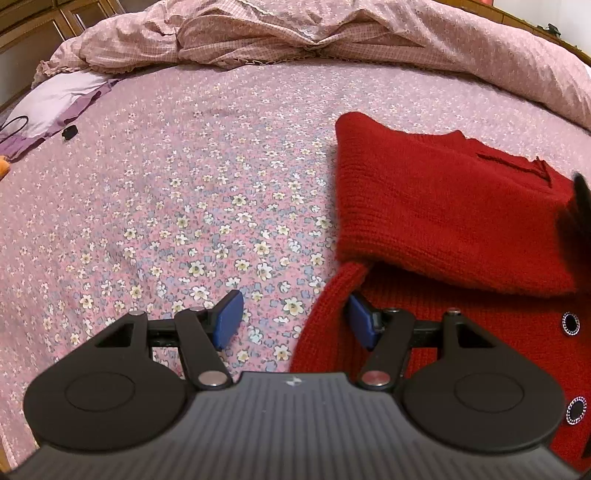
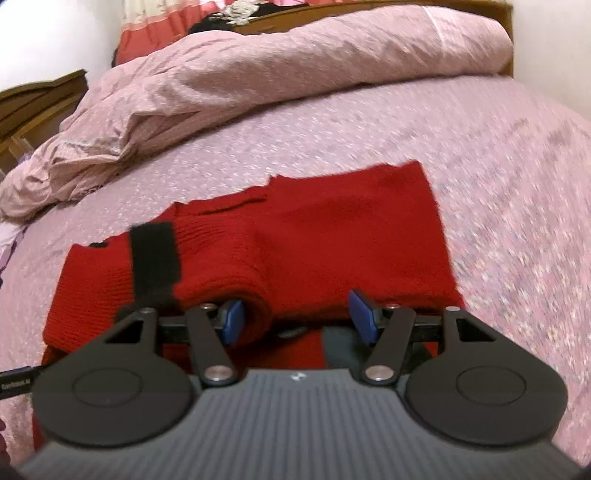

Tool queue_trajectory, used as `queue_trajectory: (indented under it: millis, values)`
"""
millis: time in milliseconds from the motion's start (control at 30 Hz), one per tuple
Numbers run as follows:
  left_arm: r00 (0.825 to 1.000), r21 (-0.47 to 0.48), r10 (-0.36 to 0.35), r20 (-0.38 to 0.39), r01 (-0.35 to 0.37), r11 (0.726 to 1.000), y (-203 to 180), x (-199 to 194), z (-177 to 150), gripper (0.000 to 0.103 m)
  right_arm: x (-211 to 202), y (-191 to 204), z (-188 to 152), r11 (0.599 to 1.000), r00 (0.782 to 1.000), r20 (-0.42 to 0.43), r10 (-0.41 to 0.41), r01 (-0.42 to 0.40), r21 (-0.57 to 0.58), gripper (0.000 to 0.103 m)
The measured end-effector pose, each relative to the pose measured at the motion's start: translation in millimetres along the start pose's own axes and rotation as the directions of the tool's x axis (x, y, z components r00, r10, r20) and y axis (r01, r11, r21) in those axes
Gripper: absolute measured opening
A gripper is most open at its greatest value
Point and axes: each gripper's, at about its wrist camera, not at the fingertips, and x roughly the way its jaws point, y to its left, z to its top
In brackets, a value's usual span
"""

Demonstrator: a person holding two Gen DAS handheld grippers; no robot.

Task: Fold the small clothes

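Observation:
A small red knitted cardigan [image 1: 443, 206] with dark ringed buttons [image 1: 570, 323] lies on the floral bedsheet, its upper part folded over. My left gripper [image 1: 295, 317] is open just above the sheet at the garment's left edge; the red hem lies between its blue pads [image 1: 229, 317]. In the right wrist view the same cardigan [image 2: 332, 236] lies spread, a black trimmed cuff [image 2: 155, 254] on it. My right gripper [image 2: 295, 317] is open low over the garment's near edge, a rolled red fold beside its left pad [image 2: 232, 319].
A pink floral bedsheet [image 1: 184, 184] covers the bed. A crumpled pink duvet [image 1: 295, 33] lies along the far side and also shows in the right wrist view [image 2: 258, 81]. A purple-white cloth [image 1: 55, 99] and a small black object [image 1: 69, 132] lie far left.

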Motion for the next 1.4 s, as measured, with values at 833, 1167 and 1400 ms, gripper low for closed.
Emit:
queue_trajectory:
  millis: [833, 1167, 1400]
  values:
    - [1.000, 0.015, 0.029, 0.001, -0.029, 0.999, -7, 0, 4, 0.067, 8, -50, 45, 0.998, 0.998, 0.069, 0.001, 0.004, -0.061, 0.061]
    - [0.999, 0.030, 0.039, 0.019, -0.040, 0.999, -13, 2, 8, 0.067, 51, -39, 47, 0.991, 0.999, -0.018, 0.040, -0.042, -0.123, 0.043]
    - [0.998, 0.035, 0.047, 0.034, -0.048, 0.998, -14, 3, 7, 0.067, 19, -24, 55, 0.965, 0.985, 0.081, 0.150, -0.128, -0.227, 0.012]
